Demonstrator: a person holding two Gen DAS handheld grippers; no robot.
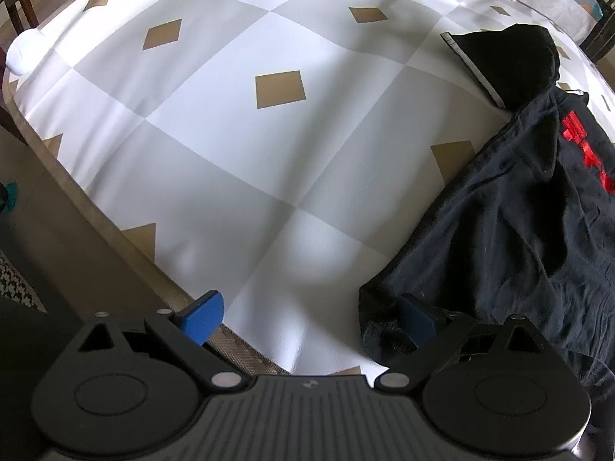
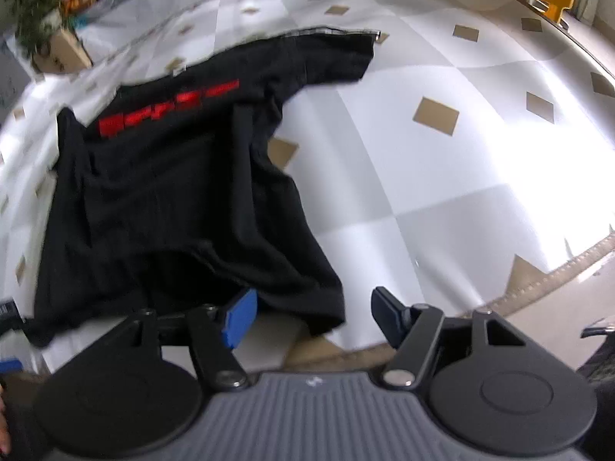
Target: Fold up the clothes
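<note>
Closest to each lens sits the black body of a tool with two blue pads. Beyond them, the largest thing in sight is the counter [image 1: 238,161], covered by a cloth of white and grey squares with small tan diamonds; its near edge shows a woven tan border. On that cloth lies the black T-shirt [image 2: 180,199], spread out but rumpled, with red lettering [image 2: 165,113] across the chest. In the right wrist view one sleeve [image 2: 326,53] reaches out flat toward the far side of the counter, and the shirt's lower hem falls close to the near edge. In the left wrist view the same T-shirt [image 1: 519,211] fills the right side, its sleeve bunched up into a dark hump at the far end. The left tool [image 1: 307,317] has its pads spread wide apart; the right-hand pad [image 1: 417,317] lies against the hem corner of the shirt, while the other pad [image 1: 201,317] hangs over the counter's edge, clear of the fabric, with bare cloth between the two. The right tool [image 2: 311,317] also stands apart, gripping nothing; its left pad [image 2: 240,317] is at the shirt's hem, and a corner of the hem lies loose in the gap between the pads. At the far left corner of the counter in the left wrist view rests a small white round object [image 1: 23,52], and dark wooden chair legs [image 1: 23,4] stand just beyond.
</note>
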